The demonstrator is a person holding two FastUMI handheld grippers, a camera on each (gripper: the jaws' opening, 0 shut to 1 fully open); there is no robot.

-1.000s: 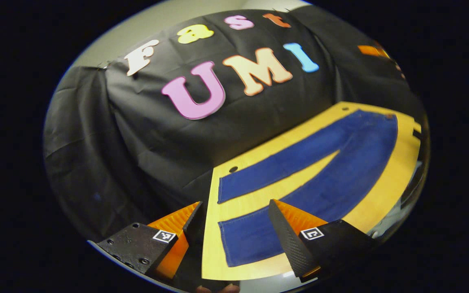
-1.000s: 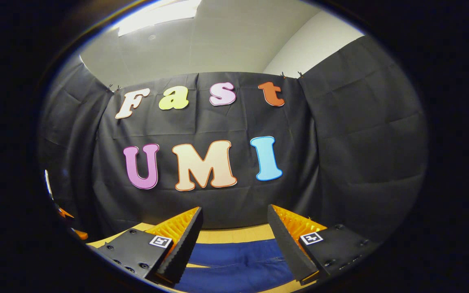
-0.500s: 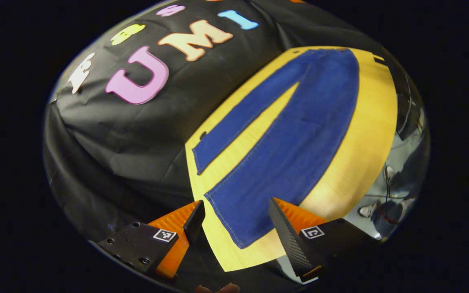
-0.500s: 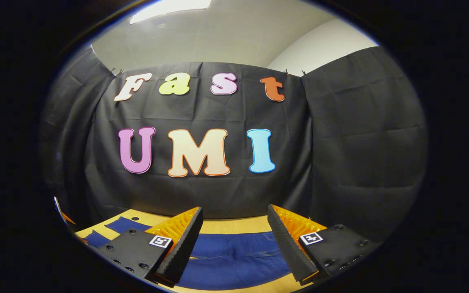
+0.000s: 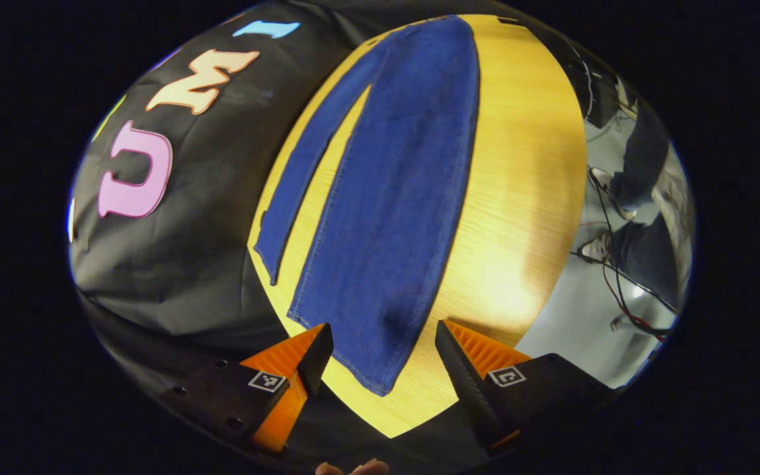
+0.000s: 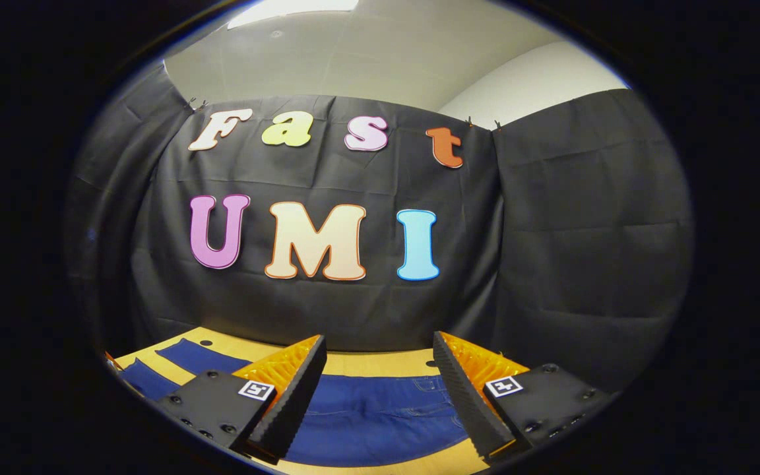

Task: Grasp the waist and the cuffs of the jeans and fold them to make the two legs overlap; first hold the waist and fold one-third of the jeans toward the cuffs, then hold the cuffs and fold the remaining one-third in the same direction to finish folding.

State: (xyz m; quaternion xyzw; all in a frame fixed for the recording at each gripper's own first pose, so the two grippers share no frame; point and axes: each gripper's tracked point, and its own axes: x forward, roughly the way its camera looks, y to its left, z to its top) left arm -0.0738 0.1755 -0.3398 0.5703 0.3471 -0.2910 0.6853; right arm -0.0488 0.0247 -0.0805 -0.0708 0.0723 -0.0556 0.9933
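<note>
Left gripper view: my left gripper (image 5: 383, 343) hangs above the near end of the wooden table (image 5: 518, 198), fingers spread wide apart, nothing between them. The jeans (image 5: 393, 198) lie flat and unfolded on the table, running lengthwise away from me. The two legs are splayed, a wedge of bare wood between them. The cuff of the near leg (image 5: 360, 359) lies just ahead of my fingers, in line with the gap between them, not touching either one. The second leg's cuff (image 5: 266, 254) lies farther left, close to the table edge by the black cloth wall (image 5: 175, 264). The waist is at the far end. To the right, past the table edge, a person's legs and shoes (image 5: 637, 218) stand on the pale floor among loose cables (image 5: 617, 290).

Right gripper view: my right gripper (image 6: 380, 359) is held low over the table, fingers likewise wide apart and empty. The upper part of the jeans (image 6: 380, 415) lies flat below and between them, with seam stitching visible. The two legs trail off to the left (image 6: 189, 356). I cannot tell whether my fingertips touch the fabric.
</note>
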